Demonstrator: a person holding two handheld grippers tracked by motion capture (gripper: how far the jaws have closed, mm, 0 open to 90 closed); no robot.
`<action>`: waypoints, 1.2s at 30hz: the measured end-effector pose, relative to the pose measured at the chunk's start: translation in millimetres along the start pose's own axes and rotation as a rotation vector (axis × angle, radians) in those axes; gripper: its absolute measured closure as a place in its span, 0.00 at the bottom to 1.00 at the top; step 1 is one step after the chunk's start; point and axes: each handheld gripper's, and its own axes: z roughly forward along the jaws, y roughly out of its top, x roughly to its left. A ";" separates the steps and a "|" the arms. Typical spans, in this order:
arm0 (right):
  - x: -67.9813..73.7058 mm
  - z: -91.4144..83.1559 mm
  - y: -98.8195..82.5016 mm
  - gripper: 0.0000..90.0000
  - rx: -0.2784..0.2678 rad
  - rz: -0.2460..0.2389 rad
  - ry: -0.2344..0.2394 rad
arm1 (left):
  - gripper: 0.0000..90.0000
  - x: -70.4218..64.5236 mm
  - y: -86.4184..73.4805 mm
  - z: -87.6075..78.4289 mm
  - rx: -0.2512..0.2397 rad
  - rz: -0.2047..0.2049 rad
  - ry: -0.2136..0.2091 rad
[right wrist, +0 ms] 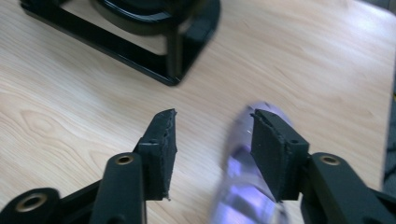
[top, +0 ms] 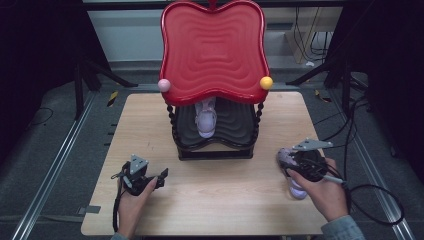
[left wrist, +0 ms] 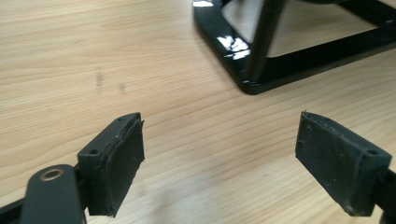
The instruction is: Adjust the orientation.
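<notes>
Two hand-held black two-jaw grippers, worn grey-blue sleeve cuffs.

Left black gripper (top: 161,178): grey three-cornered plate on top, black cable trailing along the forearm. Right black gripper (top: 289,165): larger grey plate, looping black cable. Matte black rubber pads (left wrist: 122,158) with frayed edges, small screw holes, brass-ringed pivots on the jaw arms.

The table (top: 210,200) was evenly and brightly lit from above, while the surroundings beyond it fell into deep darkness. The red tray (top: 212,50) showed soft sheen. In the left gripper view, white glare flared on the glossy black stand (left wrist: 233,46). In the right gripper view, the pale purple thing (right wrist: 243,186) was smeared by motion blur, and the stand behind it was soft.
</notes>
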 end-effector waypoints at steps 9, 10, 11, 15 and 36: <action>-34.3 -4.4 -14.2 0.59 0.106 0.033 -0.017 | 0.16 19.1 -8.4 -3.1 0.021 -0.018 0.061; -37.0 -4.3 -15.8 0.58 0.117 0.034 -0.019 | 0.17 20.1 -8.6 -3.4 0.023 -0.017 0.064; -41.2 -4.6 -17.9 0.58 0.135 0.043 -0.016 | 0.17 21.4 -8.8 -3.6 0.021 -0.018 0.073; -46.4 -3.7 -19.9 0.57 0.165 0.058 -0.011 | 0.17 23.1 -9.2 -3.4 0.021 -0.019 0.080; -55.5 31.2 -38.4 0.66 0.400 0.121 0.010 | 0.17 19.8 -10.3 1.1 0.046 0.007 0.082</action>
